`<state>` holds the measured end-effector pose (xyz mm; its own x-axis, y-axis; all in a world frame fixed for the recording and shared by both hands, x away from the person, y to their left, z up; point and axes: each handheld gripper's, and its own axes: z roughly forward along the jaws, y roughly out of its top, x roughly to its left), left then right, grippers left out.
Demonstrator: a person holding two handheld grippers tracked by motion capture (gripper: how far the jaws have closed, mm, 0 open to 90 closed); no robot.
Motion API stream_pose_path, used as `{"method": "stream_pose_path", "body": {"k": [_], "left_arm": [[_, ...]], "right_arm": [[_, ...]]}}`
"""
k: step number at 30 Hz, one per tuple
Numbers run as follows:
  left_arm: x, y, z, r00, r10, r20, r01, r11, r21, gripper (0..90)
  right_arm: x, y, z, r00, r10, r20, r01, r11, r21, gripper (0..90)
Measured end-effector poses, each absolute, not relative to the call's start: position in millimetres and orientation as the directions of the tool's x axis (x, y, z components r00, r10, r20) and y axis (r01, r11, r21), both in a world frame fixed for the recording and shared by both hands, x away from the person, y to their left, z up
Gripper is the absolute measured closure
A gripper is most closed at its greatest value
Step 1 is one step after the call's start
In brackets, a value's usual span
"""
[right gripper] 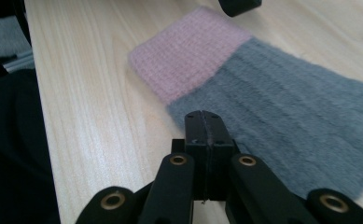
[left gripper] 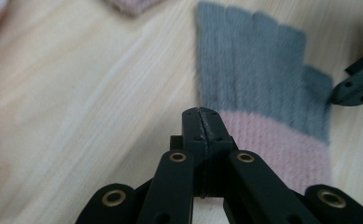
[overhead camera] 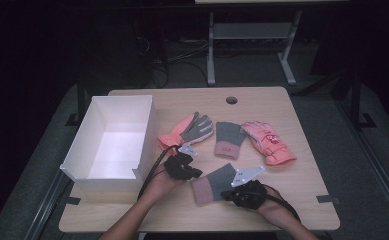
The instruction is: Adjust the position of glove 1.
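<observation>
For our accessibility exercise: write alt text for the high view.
Two hands hold shut black tools, left and right, at either side of a grey-and-pink glove on a wooden table. Behind lie three more gloves and, at left, a white box.

Four gloves (overhead camera: 213, 183), one box (overhead camera: 113, 137)

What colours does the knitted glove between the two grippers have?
The knitted glove is grey over the hand with a dusty pink cuff, best seen in the right gripper view.
</observation>
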<state>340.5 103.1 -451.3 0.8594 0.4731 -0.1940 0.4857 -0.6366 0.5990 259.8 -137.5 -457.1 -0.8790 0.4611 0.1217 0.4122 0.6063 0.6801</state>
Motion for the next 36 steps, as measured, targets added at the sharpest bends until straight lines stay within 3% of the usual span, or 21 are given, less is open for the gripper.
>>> {"method": "stream_pose_path", "body": {"k": [26,36], "left_arm": [[306.2,96.1,-452.6,0.893,0.376,-0.246,0.448,-0.694,0.564,89.6],[299.9,92.6,-452.9,0.908,0.325,-0.263,0.418,-0.711,0.565,89.6]], "right_arm": [[290.5,-150.9,-461.1,-0.823,0.553,0.125,0.485,0.571,0.662,90.0],[313.5,-124.6,-462.4,-0.842,0.527,0.117,0.455,0.574,0.681,90.0]]}}
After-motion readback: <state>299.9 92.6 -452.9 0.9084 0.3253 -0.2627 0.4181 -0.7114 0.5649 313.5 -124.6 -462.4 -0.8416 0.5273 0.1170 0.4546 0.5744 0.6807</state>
